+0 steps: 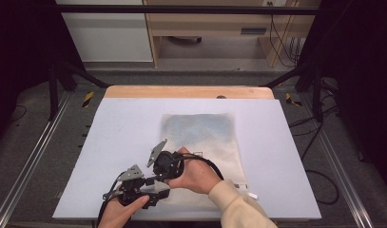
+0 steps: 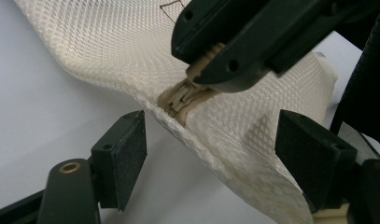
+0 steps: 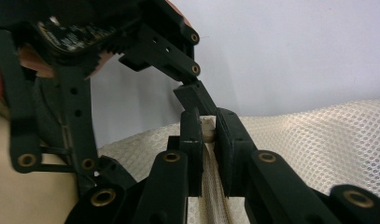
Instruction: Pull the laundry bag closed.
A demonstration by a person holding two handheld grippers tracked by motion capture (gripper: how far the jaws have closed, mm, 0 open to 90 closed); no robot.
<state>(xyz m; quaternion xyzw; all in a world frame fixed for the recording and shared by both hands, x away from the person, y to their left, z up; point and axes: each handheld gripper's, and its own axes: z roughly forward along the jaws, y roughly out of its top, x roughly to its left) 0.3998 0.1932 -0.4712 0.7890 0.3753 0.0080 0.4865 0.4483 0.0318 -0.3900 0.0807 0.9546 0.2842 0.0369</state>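
The near end of the mesh bag point(image 1: 200, 137) is hard to read from the high view: both hands and both grippers sit over its near left corner and hide the zip there. The person's sleeve point(image 1: 238, 206) covers part of the bag's near edge, and a small white tab point(image 1: 252, 195) pokes out beside it.

The bag lies flat on the white mat point(image 1: 110, 142), slightly right of the mat's middle. Its long axis runs from the near edge toward the far edge, and its far end stops short of the wooden strip point(image 1: 186, 92) behind the mat. There is bare mat all round the bag, widest on its left; the right side and far side are open too.

In the left gripper view, the left gripper point(image 2: 211, 154) stands wide open, one pad on each side of the bag's raised edge, touching nothing. The zip slider point(image 2: 180, 98) sits on that edge just beyond it.

The right gripper point(image 3: 207, 135) is closed down on the cream zip pull point(image 3: 207, 128), with only a sliver of it showing between the pads. In the high view it is at the bag's near left corner point(image 1: 166, 166), just beyond the left gripper point(image 1: 134, 187).
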